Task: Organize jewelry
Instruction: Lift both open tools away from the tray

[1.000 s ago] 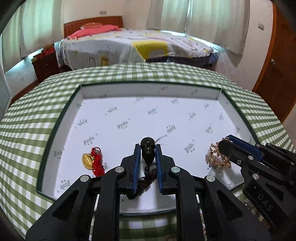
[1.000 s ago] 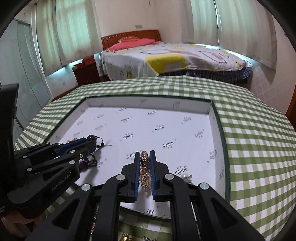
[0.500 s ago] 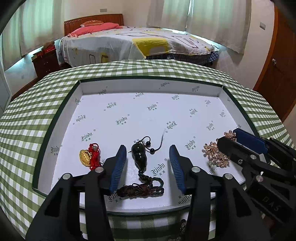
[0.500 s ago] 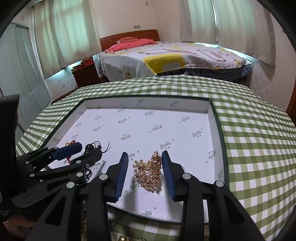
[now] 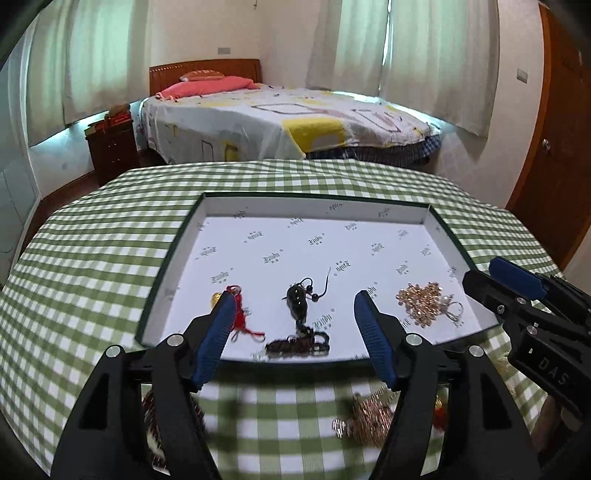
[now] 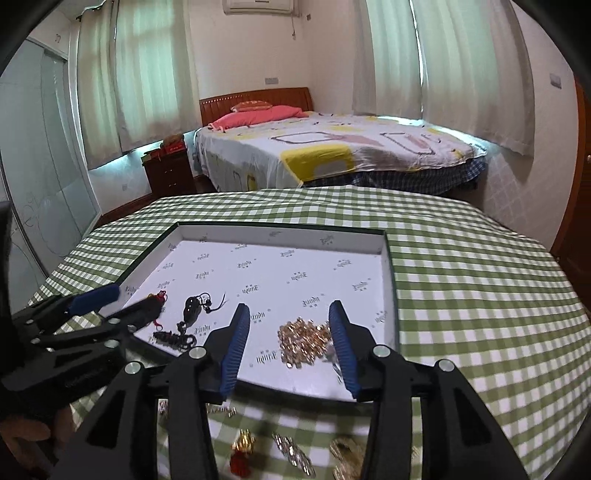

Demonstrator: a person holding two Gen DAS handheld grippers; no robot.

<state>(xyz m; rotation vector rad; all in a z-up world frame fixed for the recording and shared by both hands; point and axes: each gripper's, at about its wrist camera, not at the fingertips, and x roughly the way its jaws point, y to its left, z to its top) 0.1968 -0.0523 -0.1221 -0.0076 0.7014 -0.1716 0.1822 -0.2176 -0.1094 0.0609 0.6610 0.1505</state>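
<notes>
Jewelry pieces (image 6: 291,454) lay loose on the cloth below the tray (image 5: 436,218). Both the left gripper (image 5: 295,334) and right gripper (image 6: 291,341) had fingers spread, empty. I judged I should drop squarely over one piece before closing.

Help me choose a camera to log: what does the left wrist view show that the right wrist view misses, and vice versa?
Only the left wrist view shows the gold pendant beside the red cord, and a ring by the gold chain pile. Only the right wrist view shows the air conditioner and a red-and-gold charm on the tablecloth. Both show the white tray, the dark pendant, the bed, and both claws open.
</notes>
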